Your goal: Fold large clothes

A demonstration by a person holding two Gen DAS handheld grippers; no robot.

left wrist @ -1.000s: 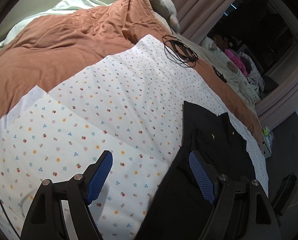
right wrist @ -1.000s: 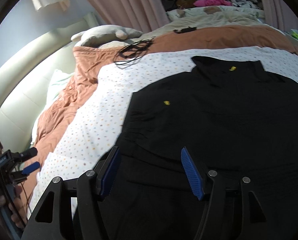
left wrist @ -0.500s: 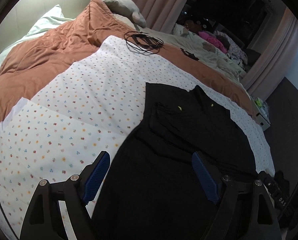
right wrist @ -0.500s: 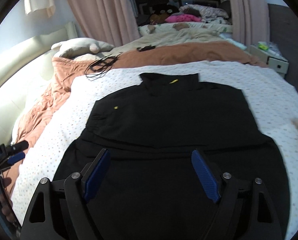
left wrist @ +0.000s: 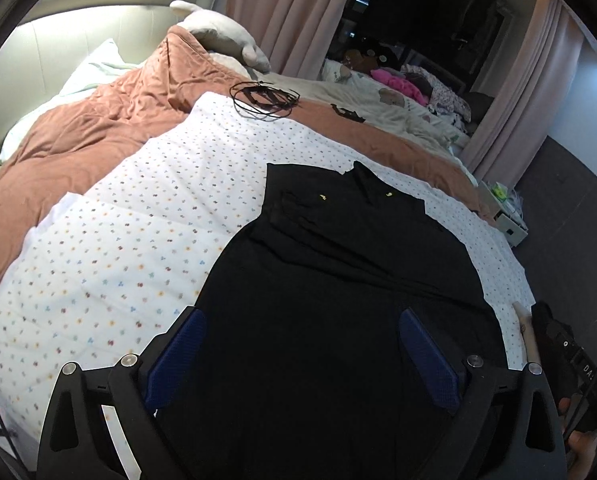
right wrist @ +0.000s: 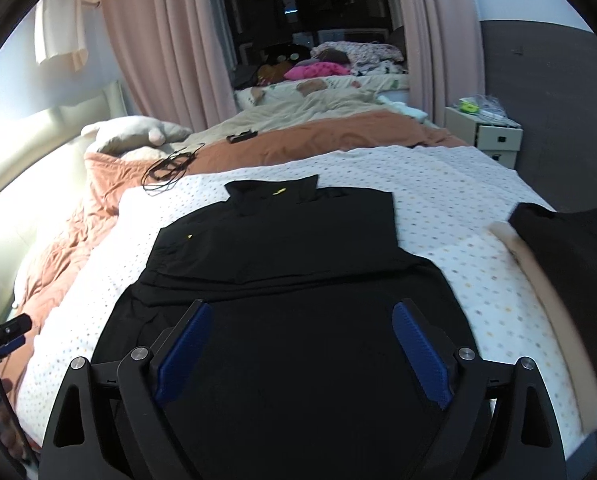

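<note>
A black collared garment [left wrist: 338,280] with small yellow marks lies flat on the white dotted sheet [left wrist: 138,220], its sides folded inward. My left gripper [left wrist: 302,356] hovers above its near hem, jaws opening wide, nothing pinched between the blue pads [left wrist: 178,356]. In the right wrist view the same garment [right wrist: 290,248] fills the middle. My right gripper [right wrist: 300,352] also hangs over the near hem, jaws opening, with only the cloth far below showing between them. Each gripper shows at the edge of the other's view: the right gripper [left wrist: 570,360], the left gripper [right wrist: 10,332].
A brown quilt [left wrist: 78,140] and pillows [left wrist: 226,36] cover the bed's far side. A black cable coil [left wrist: 264,98] lies on the sheet's far corner. A black piece on a beige one [right wrist: 570,264] sits blurred at the sheet's right. A white nightstand [right wrist: 486,132] stands beyond.
Both grippers drew back and rose from the garment while their jaws widened. The left view swung from the bare sheet to centre on the black garment.
</note>
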